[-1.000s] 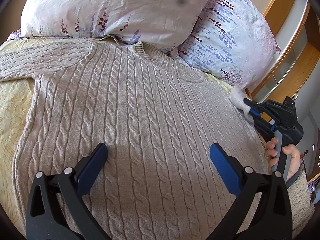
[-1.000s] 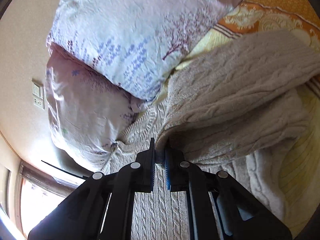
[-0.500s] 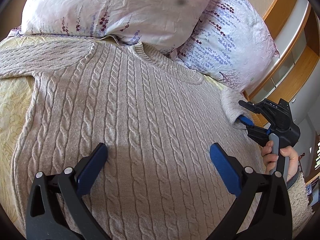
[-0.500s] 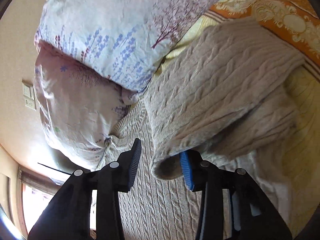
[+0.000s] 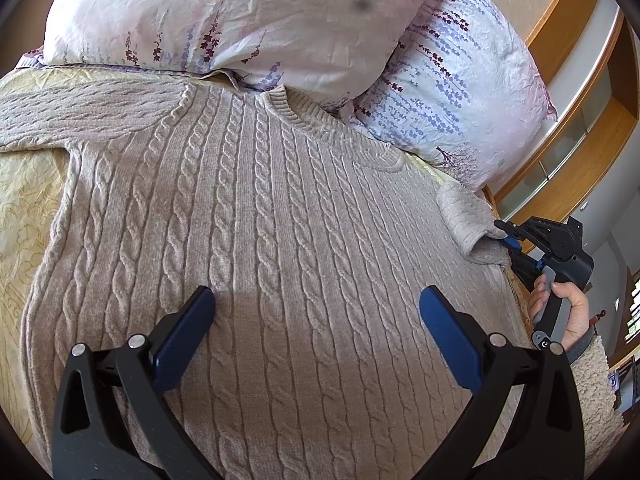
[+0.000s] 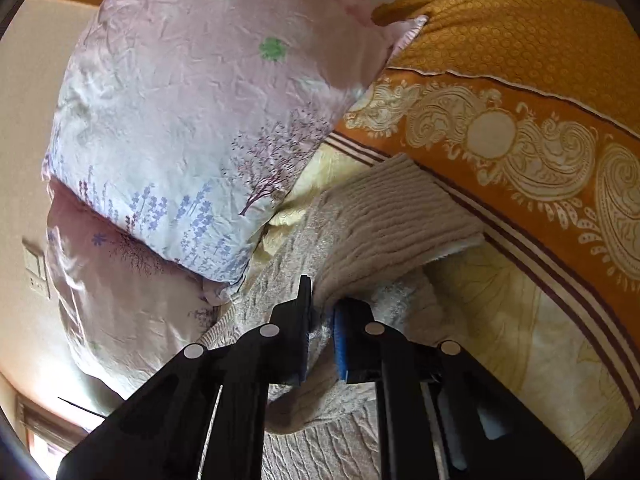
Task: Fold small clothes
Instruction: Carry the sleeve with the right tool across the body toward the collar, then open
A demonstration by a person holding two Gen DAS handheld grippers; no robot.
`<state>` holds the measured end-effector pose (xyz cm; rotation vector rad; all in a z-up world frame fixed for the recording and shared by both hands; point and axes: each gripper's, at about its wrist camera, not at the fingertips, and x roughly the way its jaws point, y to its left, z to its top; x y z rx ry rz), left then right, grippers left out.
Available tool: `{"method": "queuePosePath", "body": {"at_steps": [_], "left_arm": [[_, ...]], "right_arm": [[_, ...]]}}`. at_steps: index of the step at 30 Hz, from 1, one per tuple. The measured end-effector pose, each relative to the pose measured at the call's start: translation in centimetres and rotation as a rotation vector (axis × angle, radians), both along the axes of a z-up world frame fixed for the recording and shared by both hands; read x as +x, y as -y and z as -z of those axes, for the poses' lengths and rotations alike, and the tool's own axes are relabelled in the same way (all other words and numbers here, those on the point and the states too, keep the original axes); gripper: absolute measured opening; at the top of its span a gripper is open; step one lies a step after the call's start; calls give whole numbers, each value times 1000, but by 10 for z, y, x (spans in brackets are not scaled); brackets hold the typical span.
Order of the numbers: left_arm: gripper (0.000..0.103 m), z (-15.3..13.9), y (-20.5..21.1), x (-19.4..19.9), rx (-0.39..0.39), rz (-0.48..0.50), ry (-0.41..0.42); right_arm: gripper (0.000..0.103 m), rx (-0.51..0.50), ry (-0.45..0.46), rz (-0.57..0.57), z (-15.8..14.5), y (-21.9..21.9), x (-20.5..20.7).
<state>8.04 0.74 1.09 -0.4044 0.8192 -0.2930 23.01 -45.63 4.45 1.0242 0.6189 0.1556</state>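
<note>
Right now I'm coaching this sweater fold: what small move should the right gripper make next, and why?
Probably carry the sleeve inward across the sweater body: the right gripper, jaws just closed, pinches its cuff, and the sweater lies flat, unfolded.
</note>
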Motion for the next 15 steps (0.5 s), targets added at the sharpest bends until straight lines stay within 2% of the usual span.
{"method": "queuePosePath", "body": {"at_steps": [5, 9, 11, 15], "left_arm": [[101, 0, -4, -1, -41, -4, 8], [101, 2, -13, -3, -114, -14, 20], [101, 2, -13, -2, -116, -13, 20], [101, 1, -12, -2, -115, -13, 20]], "right_arm": [[10, -72, 128, -142, -37, -50, 8], [10, -101, 196, -328, -57, -115, 17], [10, -139, 193, -429, -57, -153, 23], [10, -284, 99, -578, -33, -219, 34]]}}
